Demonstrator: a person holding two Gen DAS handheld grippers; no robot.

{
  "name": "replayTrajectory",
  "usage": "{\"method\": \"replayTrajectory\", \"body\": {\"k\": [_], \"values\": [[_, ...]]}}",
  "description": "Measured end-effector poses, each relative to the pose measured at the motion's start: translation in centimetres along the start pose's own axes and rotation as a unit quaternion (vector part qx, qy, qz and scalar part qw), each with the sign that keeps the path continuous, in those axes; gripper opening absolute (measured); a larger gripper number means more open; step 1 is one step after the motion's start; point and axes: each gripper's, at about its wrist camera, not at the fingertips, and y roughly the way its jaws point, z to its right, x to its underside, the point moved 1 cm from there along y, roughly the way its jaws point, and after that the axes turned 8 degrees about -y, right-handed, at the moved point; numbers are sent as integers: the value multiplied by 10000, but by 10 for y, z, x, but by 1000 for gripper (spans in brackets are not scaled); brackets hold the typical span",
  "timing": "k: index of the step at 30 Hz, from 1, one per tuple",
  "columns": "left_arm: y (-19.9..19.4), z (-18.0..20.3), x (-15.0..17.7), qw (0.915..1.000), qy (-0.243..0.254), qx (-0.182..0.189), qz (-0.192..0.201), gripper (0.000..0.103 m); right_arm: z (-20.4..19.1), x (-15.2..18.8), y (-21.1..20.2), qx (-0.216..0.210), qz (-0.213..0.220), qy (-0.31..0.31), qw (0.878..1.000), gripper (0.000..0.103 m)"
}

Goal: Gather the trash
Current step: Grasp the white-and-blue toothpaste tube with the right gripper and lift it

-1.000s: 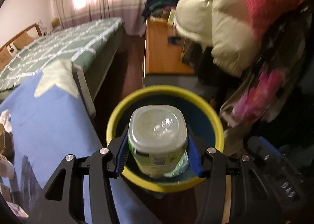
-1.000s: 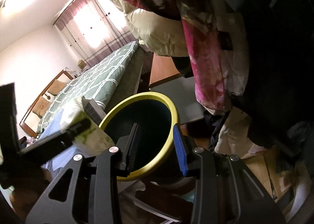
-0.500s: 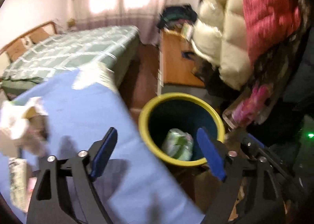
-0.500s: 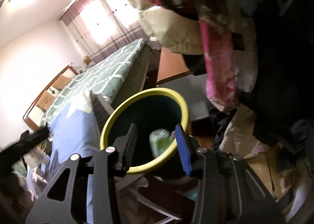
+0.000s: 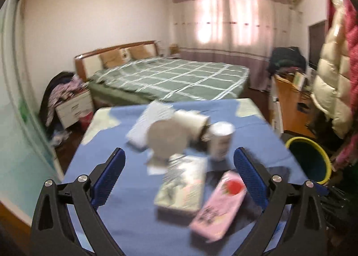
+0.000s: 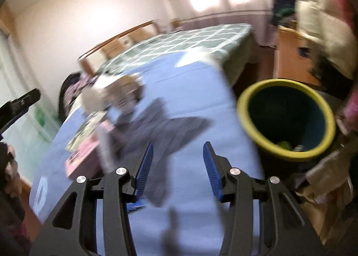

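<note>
Blue cloth covered the table (image 5: 125,218) under my two claws, and the trash lay on it in a loose group. My left gripper (image 5: 179,175) was opening, its jaws already very wide, and no pad pressed on anything. Between its blue pads, in the left wrist view, I saw a flat greenish packet (image 5: 181,185) and, touching its right side, a pink carton (image 5: 220,203) with a red picture. Behind them a paper cup (image 5: 220,141) stood upright, and a pale roll-like thing (image 5: 176,135) lay on its side next to a white flat piece (image 5: 148,127); the blur did not let me tell more. My right gripper (image 6: 177,165) was opening too, about half wide, with only bare cloth and shadow between its pads. The bin (image 6: 285,119), dark inside with a yellow rim, stood on the floor just beside the right edge of the table, and something green lay at its bottom. Behind the table was a bed (image 5: 174,79) with a green checked cover.
</note>
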Motion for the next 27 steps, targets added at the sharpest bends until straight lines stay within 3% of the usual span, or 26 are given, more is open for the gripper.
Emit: {"method": "replayTrajectory", "body": {"k": [4,9,13,17,20,25,27], "values": [[-1,-36,12,9996,-228,-94,-105,96,-30,0,18,-253,-224,-245,9991,45],[4,-56,28,9989,-387,-78,-245,96,-50,2,28,-303,-352,-347,9983,45],[6,-60,36,9984,-477,-77,-310,96,-57,-1,16,-140,-81,-462,9988,45],[8,-63,40,9982,-504,-117,-294,96,-74,0,18,-339,-193,-783,9962,45],[8,-65,43,9981,-525,-109,-295,96,-85,4,28,-120,-308,-955,9949,45],[8,-68,45,9981,-519,-128,-308,96,-87,4,30,-94,-320,-1002,9944,45],[11,-68,46,9979,-539,-111,-343,96,-87,4,31,-271,-380,-949,9944,45]]}}
